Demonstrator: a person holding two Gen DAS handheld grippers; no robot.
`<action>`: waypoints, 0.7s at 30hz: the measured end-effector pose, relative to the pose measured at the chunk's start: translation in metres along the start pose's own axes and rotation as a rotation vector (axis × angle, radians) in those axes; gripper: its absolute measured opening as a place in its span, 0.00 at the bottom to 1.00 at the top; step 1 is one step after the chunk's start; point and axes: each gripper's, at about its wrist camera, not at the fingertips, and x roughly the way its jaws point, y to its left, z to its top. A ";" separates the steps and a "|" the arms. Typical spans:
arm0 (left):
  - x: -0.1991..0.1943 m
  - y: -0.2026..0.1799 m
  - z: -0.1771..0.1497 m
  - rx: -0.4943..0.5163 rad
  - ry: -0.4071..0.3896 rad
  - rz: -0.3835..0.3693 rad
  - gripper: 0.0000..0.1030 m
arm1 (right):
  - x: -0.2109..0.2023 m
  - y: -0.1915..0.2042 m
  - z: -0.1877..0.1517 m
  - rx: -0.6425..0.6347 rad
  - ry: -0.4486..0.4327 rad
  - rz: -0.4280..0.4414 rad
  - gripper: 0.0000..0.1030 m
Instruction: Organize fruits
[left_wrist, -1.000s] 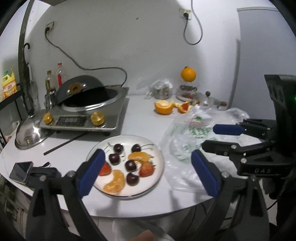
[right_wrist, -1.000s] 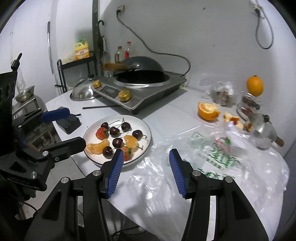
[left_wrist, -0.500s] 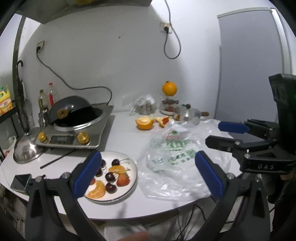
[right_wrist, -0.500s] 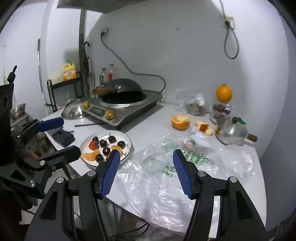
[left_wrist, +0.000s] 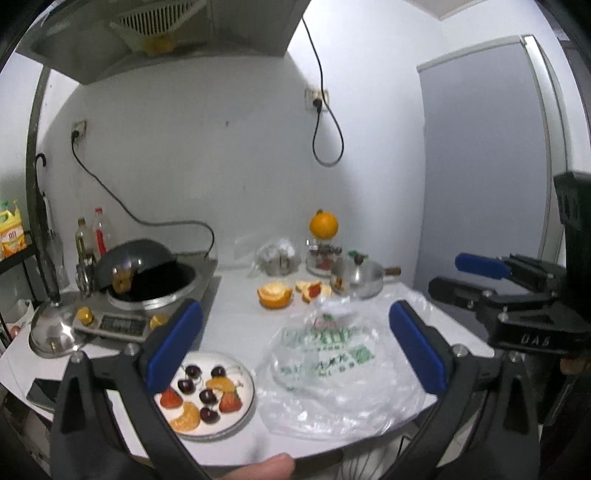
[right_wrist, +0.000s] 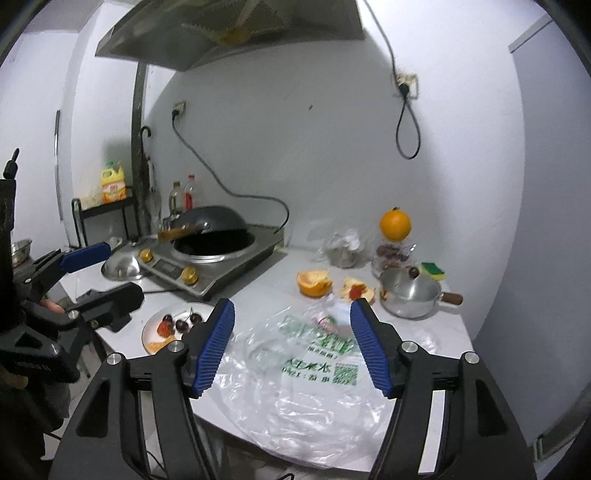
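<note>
Above the table edge, both tongs gape over plated fruit

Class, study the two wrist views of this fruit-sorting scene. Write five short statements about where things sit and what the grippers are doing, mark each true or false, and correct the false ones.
1. The left gripper is clamped on a cherry. False: its jaws stand wide apart, holding nothing.
2. The white plate holds cherries, strawberries and orange segments. True.
3. The clear plastic bag lies flat on the table beside the plate. True.
4. The whole orange lies on the plate. False: it sits raised at the back near the wall, on top of a glass container.
5. The right gripper is open and empty, above the bag. True.
</note>
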 end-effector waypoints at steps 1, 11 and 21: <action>-0.003 -0.002 0.005 -0.001 -0.014 0.001 0.99 | -0.003 -0.002 0.003 0.005 -0.011 -0.007 0.67; -0.021 -0.011 0.033 -0.004 -0.056 0.034 0.99 | -0.029 -0.016 0.026 0.026 -0.091 -0.043 0.67; -0.036 -0.011 0.037 0.001 -0.090 0.050 0.99 | -0.035 -0.014 0.027 0.014 -0.098 -0.038 0.67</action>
